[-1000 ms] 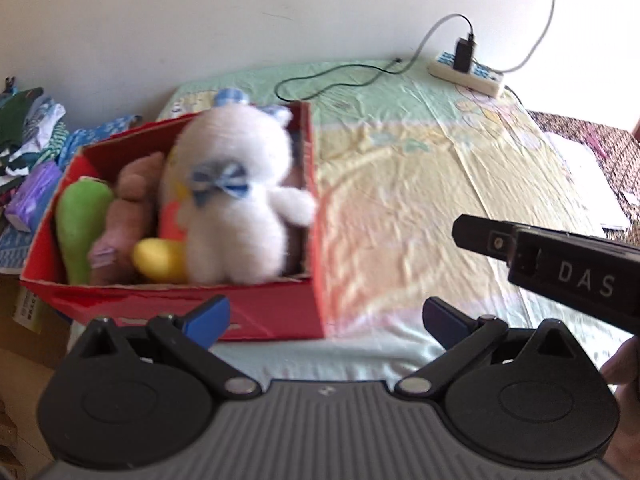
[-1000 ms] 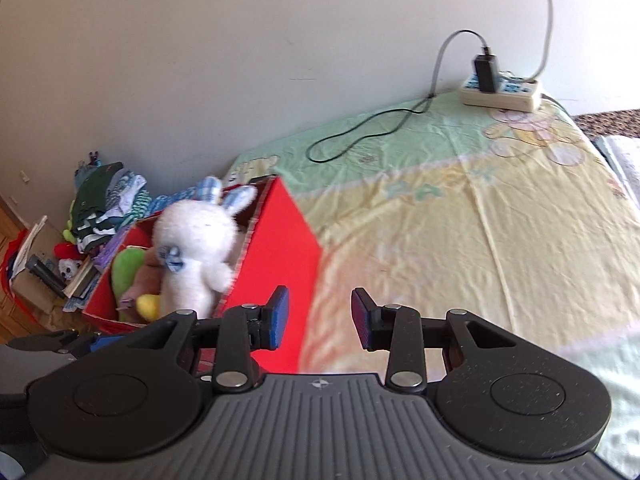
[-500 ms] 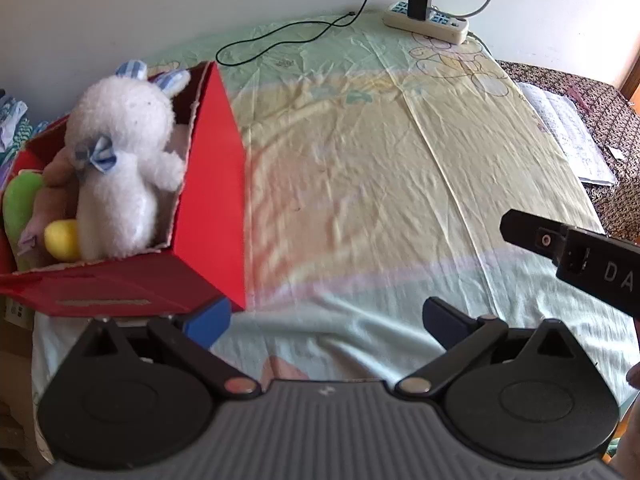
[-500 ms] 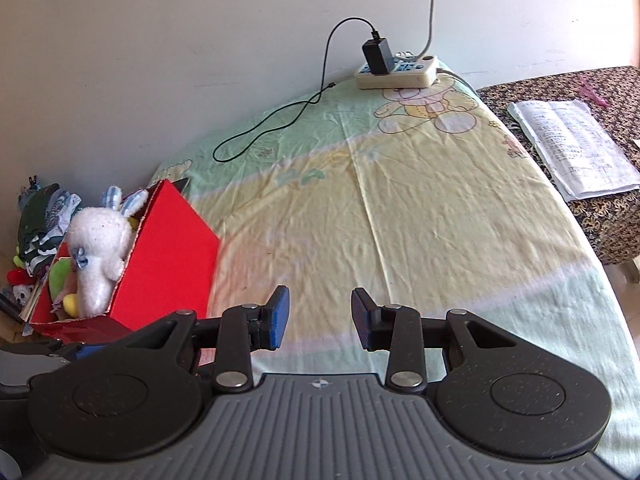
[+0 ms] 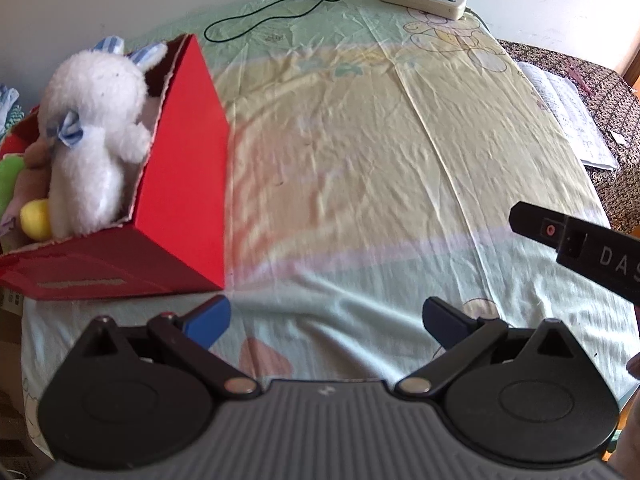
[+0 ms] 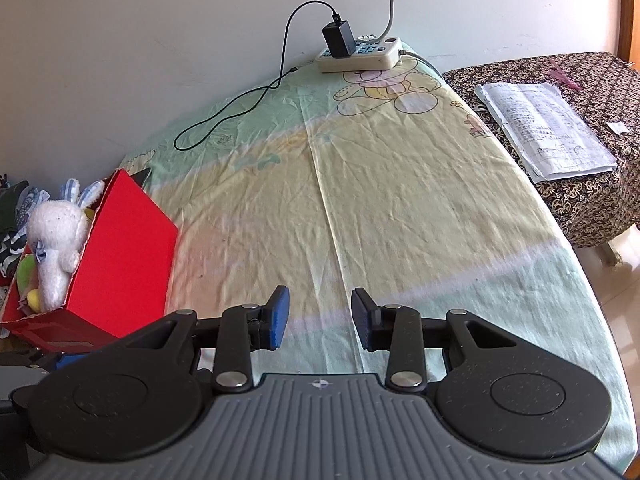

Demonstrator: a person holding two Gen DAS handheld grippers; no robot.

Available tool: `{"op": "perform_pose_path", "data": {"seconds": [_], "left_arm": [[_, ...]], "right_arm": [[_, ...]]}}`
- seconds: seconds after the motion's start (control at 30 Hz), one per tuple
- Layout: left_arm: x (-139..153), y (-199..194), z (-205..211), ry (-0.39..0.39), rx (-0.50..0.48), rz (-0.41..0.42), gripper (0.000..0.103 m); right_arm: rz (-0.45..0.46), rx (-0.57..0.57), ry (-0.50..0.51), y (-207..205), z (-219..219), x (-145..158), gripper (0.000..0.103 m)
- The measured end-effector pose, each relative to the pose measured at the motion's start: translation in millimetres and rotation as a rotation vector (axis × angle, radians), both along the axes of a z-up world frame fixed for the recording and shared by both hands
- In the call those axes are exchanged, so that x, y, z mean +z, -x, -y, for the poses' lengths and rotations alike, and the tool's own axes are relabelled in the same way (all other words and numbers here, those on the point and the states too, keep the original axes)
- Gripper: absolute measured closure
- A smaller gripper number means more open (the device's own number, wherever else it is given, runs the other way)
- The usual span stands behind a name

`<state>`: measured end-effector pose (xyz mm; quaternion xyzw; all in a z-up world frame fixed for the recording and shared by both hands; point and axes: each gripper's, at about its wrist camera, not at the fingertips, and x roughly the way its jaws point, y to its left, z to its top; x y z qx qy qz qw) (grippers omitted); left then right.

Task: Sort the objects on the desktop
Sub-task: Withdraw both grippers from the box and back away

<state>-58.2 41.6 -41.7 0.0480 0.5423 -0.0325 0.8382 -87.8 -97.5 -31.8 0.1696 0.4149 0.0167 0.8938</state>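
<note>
A red box (image 5: 176,184) full of soft toys, a white plush rabbit (image 5: 92,136) topmost, sits at the left edge of a surface (image 6: 400,208) covered with a pale cartoon-print sheet. The left gripper (image 5: 326,318) hovers with fingers spread wide and empty, the box just beyond its left finger (image 5: 208,320). The right gripper (image 6: 318,318) has fingers partly apart, pinching nothing, the box well to their left. A power strip (image 6: 360,54) lies at the far edge
</note>
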Motion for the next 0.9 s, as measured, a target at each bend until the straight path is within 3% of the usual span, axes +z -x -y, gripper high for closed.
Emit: {"op": "perform_pose_path", "data": {"seconds": [0.33, 0.9], "left_arm": [[-1, -2, -31, 0.005, -0.008, -0.029, 0.001], [-11, 16, -150, 0.03, 0.077, -0.063, 0.001]], "right_arm": [[-0.003, -0.005, 0.017, -5, -26, 3, 0.065], [-0.048, 0.095, 0.046, 1, -142, -1, 0.065]]}}
